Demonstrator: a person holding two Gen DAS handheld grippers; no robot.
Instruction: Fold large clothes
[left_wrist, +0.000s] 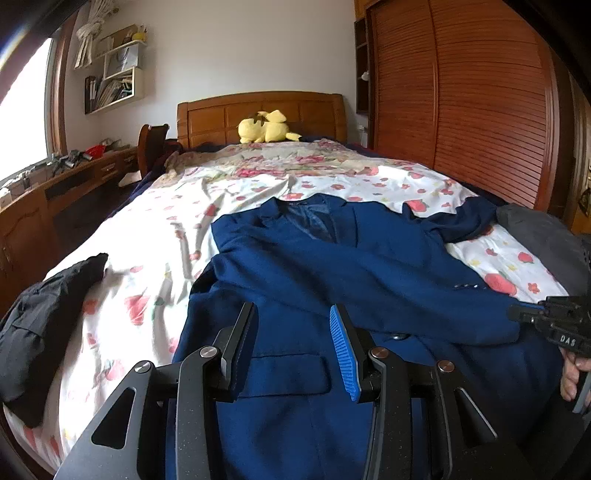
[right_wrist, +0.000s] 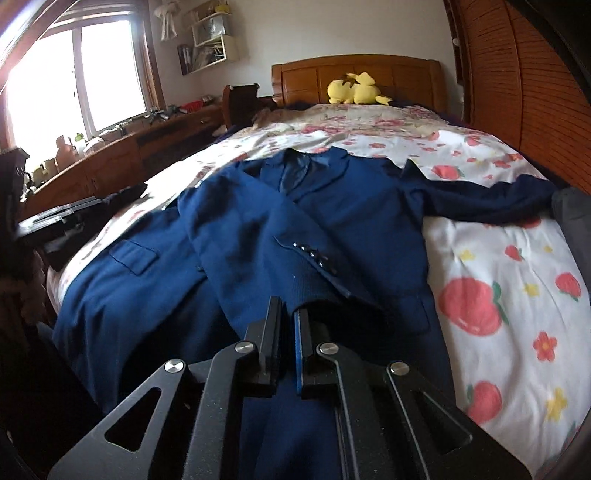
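Observation:
A blue suit jacket (left_wrist: 332, 258) lies front-up on the floral bedsheet (left_wrist: 155, 229), collar toward the headboard. One sleeve is folded across its chest; the other sleeve (right_wrist: 491, 199) stretches out to the right. My left gripper (left_wrist: 293, 321) is open and empty just above the jacket's lower front, near a pocket flap (left_wrist: 288, 373). My right gripper (right_wrist: 289, 314) is shut on the cuff end of the folded sleeve (right_wrist: 258, 254), whose cuff buttons (right_wrist: 314, 254) show. The right gripper also shows in the left wrist view (left_wrist: 546, 317) at the right edge.
A black garment (left_wrist: 44, 314) lies at the bed's left edge. A grey item (left_wrist: 543, 236) sits at the right edge. A yellow plush toy (left_wrist: 264, 127) rests by the wooden headboard (left_wrist: 258, 110). A desk (left_wrist: 74, 173) stands left, a slatted wardrobe (left_wrist: 461, 92) right.

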